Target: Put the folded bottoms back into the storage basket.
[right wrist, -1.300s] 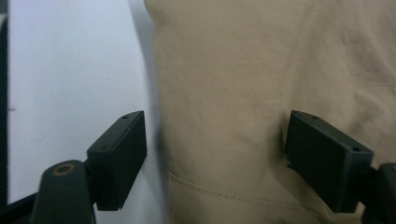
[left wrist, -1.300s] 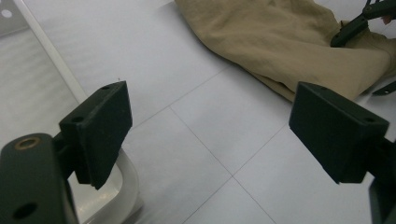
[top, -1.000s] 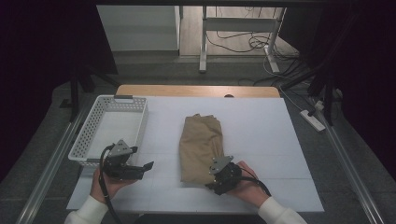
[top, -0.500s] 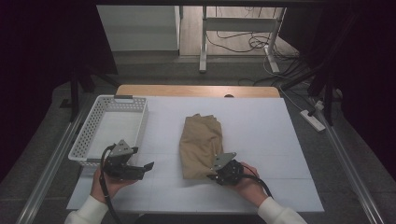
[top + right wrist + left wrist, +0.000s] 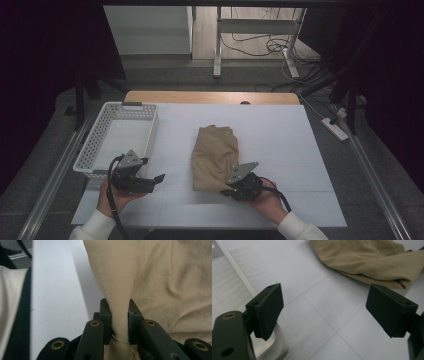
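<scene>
The tan cloth (image 5: 215, 157) lies folded in the middle of the white table (image 5: 300, 135). Its near edge is pinched by the right gripper (image 5: 119, 322), whose jaws have just been closing and are now clenched on a thin fold. The left gripper (image 5: 159, 178) is held apart, its jaws wide with nothing between them. Only a small bit is held, so the cloth could be lost if pulled fast. The fold could also be undone, and the basket (image 5: 95, 150) could be bumped.
</scene>
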The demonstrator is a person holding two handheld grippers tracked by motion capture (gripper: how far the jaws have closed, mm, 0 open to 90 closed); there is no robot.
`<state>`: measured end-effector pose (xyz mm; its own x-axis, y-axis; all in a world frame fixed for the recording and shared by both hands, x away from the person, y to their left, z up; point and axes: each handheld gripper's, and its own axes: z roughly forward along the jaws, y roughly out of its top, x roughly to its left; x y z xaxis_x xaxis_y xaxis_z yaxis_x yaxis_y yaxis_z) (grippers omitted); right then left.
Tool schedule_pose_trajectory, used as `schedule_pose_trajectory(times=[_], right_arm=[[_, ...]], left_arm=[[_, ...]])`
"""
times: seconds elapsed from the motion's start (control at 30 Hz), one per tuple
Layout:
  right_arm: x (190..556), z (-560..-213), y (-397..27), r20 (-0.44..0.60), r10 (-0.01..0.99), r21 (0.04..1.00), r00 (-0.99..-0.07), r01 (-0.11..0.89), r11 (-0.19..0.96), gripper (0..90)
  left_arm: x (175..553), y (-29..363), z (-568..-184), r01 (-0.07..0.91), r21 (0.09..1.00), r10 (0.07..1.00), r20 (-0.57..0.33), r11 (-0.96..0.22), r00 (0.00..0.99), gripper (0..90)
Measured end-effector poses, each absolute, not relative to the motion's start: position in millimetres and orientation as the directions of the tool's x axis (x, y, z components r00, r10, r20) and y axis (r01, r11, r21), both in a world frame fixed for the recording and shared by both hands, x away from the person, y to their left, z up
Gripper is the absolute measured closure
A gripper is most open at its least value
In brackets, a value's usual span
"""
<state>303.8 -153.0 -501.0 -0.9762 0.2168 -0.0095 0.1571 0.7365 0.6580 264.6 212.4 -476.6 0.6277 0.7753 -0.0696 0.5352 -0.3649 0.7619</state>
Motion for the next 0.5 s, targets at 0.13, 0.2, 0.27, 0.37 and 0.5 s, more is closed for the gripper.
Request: schedule_pose_trajectory(times=[0.13, 0.2, 0.27, 0.37, 0.5], right_arm=[[294, -498, -153, -0.006, 0.195, 0.663, -0.981, 0.142, 0.735, 78.7], [285, -494, -154, 0.0, 0.176, 0.665, -0.984, 0.131, 0.735, 78.7], [283, -494, -155, 0.002, 0.171, 0.668, -0.985, 0.128, 0.733, 78.7], [281, -494, -158, 0.006, 0.169, 0.664, -0.986, 0.131, 0.736, 78.7], [283, -495, -158, 0.009, 0.172, 0.667, -0.985, 0.134, 0.733, 78.6]], left_arm=[[265, 213, -477, 0.535, 0.763, 0.775, -0.071, -0.363, 0.628, 15.3], [264, 213, -476, 0.533, 0.765, 0.774, -0.071, -0.363, 0.63, 15.3], [264, 212, -476, 0.533, 0.765, 0.774, -0.071, -0.362, 0.629, 15.3], [264, 209, -476, 0.531, 0.765, 0.77, -0.073, -0.364, 0.633, 15.3], [266, 203, -476, 0.526, 0.762, 0.76, -0.07, -0.377, 0.646, 15.3]])
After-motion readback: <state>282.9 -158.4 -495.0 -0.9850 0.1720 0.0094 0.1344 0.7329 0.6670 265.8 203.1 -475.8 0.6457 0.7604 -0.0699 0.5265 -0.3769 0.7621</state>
